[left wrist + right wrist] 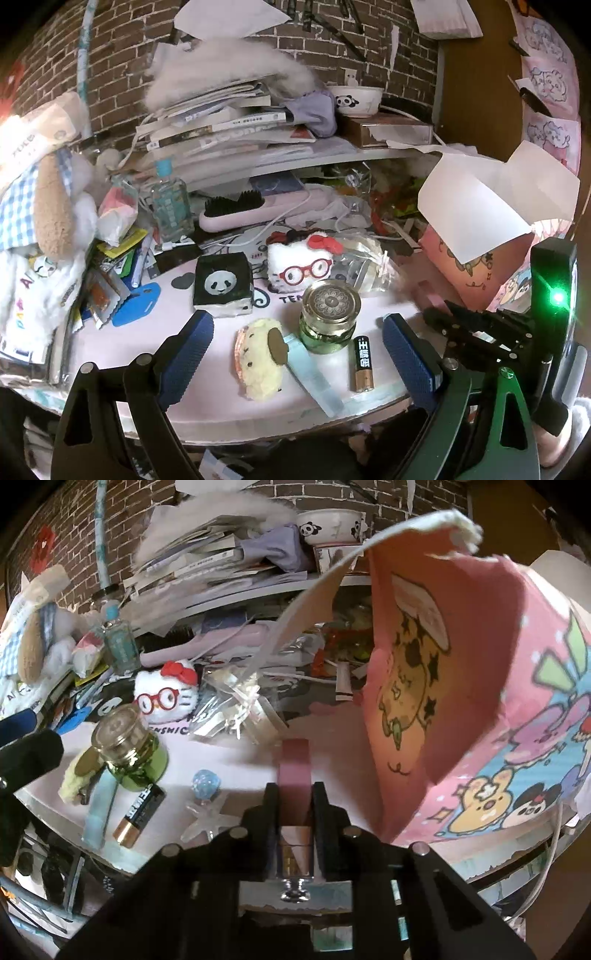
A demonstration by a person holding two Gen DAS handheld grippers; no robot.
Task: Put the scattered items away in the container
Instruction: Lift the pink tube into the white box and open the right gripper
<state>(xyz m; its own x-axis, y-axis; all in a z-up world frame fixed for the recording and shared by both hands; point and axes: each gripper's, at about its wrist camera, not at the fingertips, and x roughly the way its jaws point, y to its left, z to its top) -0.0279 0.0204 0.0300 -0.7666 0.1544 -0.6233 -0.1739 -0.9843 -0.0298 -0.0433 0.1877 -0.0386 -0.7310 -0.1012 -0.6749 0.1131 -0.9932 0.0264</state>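
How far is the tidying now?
Nothing visibly done: the pink box's inside is hidden. In hand: the right tool grips a pink stick near it. Left: battery, green jar, yellow plush; left tool open.

The pink item point(293, 764) clamped in the right hand-held gripper point(294, 797) was motion-blurred; its type could not be determined. The interior of the pink cartoon-printed box point(480, 709) at the tabletop's right edge was hidden by its flap. The green jar point(129, 753) overlapped part of the yellow plush point(75, 779). The battery point(362, 363) label was too small to read.
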